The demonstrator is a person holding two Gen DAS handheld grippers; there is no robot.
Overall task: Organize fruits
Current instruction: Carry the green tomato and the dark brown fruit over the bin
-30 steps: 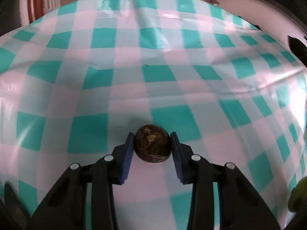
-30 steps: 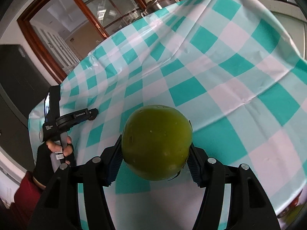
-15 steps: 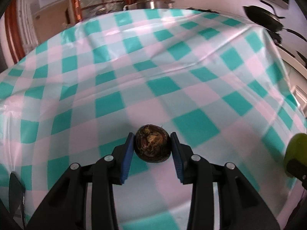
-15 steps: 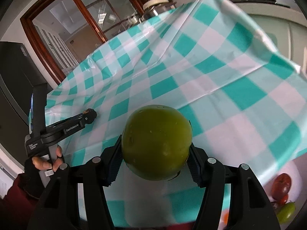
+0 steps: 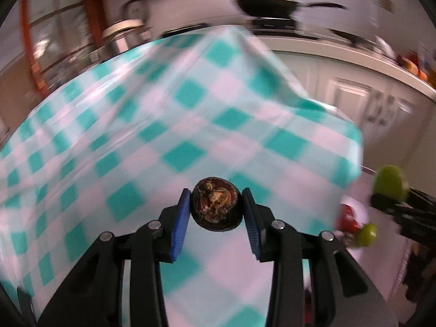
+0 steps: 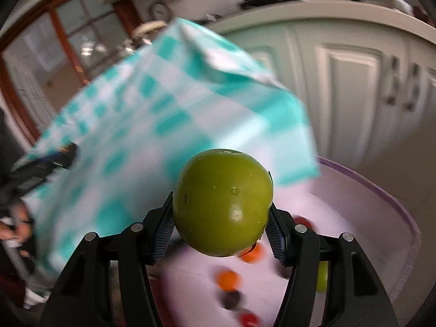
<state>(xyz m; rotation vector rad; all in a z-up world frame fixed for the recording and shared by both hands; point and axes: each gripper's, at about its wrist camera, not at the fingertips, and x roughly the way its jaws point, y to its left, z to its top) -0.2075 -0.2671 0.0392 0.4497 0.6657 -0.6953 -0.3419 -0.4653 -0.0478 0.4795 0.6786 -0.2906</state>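
My left gripper (image 5: 216,209) is shut on a small dark brown fruit (image 5: 216,208) with a dried, fibrous top, held above the checked tablecloth (image 5: 152,136). My right gripper (image 6: 222,204) is shut on a big green apple (image 6: 223,201), past the table's corner and over a pale pink basin (image 6: 381,199). The left wrist view shows that apple (image 5: 390,183) at the far right edge. Several small orange, red and dark fruits (image 6: 229,280) lie blurred in the basin.
White cabinet doors (image 6: 351,87) stand behind the basin. A counter with dark pans (image 5: 268,5) runs along the back. At the left edge of the right wrist view a hand (image 6: 13,226) holds the other gripper's handle. A red and a green fruit (image 5: 365,234) lie below the table corner.
Both grippers have swung to the right across the table, fruits still held. The table's corner, the cabinets and the basin with fruits have come into view; the pictures are now motion-blurred.
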